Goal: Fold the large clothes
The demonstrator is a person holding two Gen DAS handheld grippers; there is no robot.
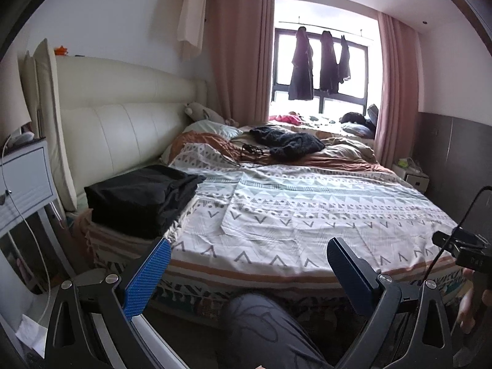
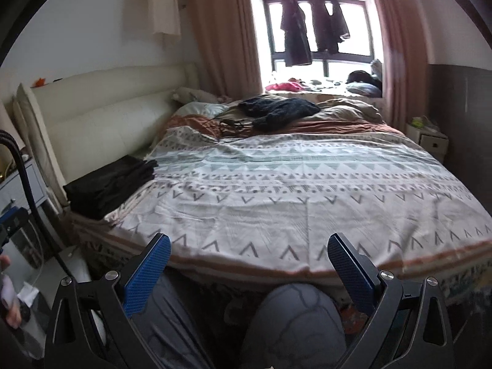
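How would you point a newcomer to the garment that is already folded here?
Start at the cream padded headboard and drop to the bed's near corner beside it. There lies a folded black stack on the patterned cover. Unlike the dark knitted garment, which lies crumpled farther back near the window, it is flat, square-edged and neatly layered.

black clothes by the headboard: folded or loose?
Folded. The black clothes sit as a neat squared stack with layered edges at the bed corner. The dark knit farther back lies loose, crumpled.
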